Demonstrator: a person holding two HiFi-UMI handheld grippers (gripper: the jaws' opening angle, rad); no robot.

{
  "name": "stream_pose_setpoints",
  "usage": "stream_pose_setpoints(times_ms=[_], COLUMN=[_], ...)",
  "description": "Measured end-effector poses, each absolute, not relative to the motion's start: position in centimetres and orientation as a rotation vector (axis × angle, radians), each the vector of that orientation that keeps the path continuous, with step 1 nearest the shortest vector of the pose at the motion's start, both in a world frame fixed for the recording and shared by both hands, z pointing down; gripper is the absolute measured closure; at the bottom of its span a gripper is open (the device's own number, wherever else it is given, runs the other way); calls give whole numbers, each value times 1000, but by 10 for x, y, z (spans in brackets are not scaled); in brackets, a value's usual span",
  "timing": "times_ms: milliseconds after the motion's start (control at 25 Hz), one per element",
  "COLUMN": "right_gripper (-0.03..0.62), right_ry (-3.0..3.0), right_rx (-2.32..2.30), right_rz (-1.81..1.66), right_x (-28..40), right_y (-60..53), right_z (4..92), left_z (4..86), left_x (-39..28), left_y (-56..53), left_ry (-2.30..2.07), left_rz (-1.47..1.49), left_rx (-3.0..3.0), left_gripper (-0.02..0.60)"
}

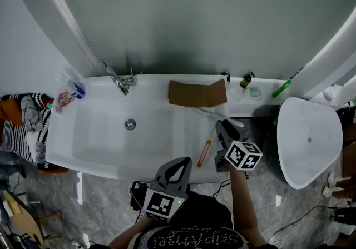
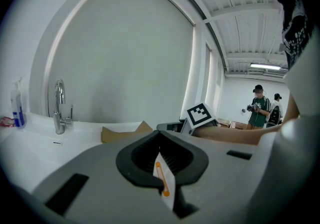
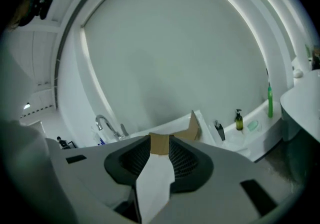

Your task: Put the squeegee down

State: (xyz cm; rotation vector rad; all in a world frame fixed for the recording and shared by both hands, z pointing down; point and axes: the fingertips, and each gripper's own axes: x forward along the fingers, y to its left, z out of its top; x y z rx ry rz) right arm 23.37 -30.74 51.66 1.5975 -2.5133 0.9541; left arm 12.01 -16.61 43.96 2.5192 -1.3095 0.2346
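Squeegee (image 1: pixel 212 113), which I am reading as the pale thin bar, is lying flat on the bathtub rim (image 1: pixel 186 131) just in front of the cardboard sheet (image 1: pixel 197 93), towards that sheet's right end. Nothing is gripping it.

Right gripper (image 1: pixel 223 129) is hovering at the bar's near end, on the side away from the cardboard sheet. Its jaws are standing wide apart, and in its own view I am seeing only white rim and the cardboard sheet between them.

An orange stick (image 1: pixel 204 153) is lying further out from the cardboard sheet, just left of that gripper. Left gripper (image 1: pixel 185 162) is sitting further out again, over the tub's near edge, with its jaws closed together and gripping nothing.

I am judging the set-down as done, since the tool is resting on the rim unsupported. In my assessment, only drawing the right gripper clear is remaining.
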Motion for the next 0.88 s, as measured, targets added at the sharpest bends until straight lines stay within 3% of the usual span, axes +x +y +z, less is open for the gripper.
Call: stream_pose_setpoints(times_ms=[80,160,280,440,600,880], right_gripper=[482,542,560,565,565,565], right_ry=[-2591,-2692,-2847,-2916,-2841,-2812], right_rx=[1595,1604,1598,1601,1580,1507], right_rz=[862,852,796,463,247,268], right_x=[231,226,218,218,217,206], right_y=[-304,-292,-270,-236,-199,-156], right_z=[487,457,407,358,352,368], left_z=[437,437,437,435,433,426], left_x=[122,121,119,121,120,139], left_y=[-167,-165,-160,-155,-149,-137], left_ry=[-1301,-1299,-1305,-1284,-1286,-1170], left_rz=[221,213,210,198,188,213], left_rx=[2528,2535,2540,2557,2577,2707], left_gripper=[577,577,577,577,577,577])
